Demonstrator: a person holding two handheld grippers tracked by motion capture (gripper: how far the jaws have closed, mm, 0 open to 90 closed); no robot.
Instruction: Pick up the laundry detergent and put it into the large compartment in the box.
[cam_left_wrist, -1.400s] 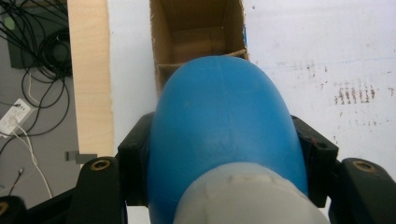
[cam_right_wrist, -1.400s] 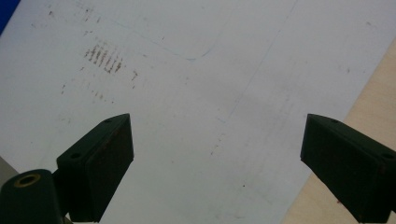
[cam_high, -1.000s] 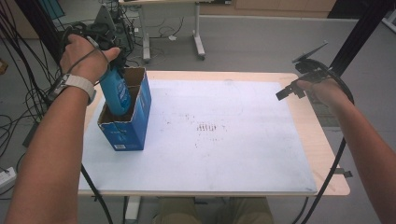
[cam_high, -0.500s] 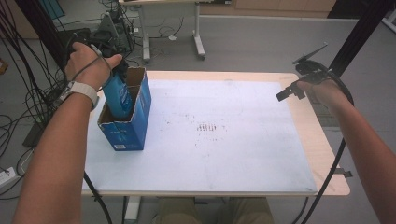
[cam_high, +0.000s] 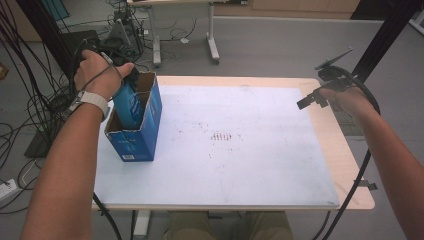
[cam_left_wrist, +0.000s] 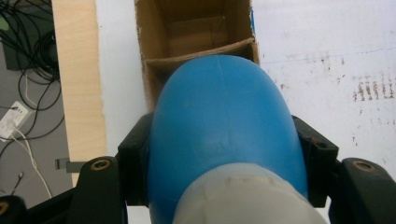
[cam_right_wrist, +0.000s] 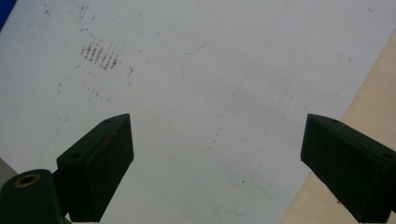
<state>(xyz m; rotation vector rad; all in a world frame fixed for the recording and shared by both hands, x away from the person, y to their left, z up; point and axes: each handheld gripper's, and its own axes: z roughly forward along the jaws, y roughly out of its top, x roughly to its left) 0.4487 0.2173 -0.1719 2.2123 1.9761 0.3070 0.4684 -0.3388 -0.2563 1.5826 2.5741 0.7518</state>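
Wooden table (cam_high: 345, 165), white mat (cam_high: 240, 150), blue box (cam_high: 137, 137)

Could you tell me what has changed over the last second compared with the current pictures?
The left gripper, still shut on the blue bottle, has eased it slightly deeper into the open blue box. Nothing was grasped or released. The box kept its place on the table, and the right gripper stayed open and still over the table's right edge.
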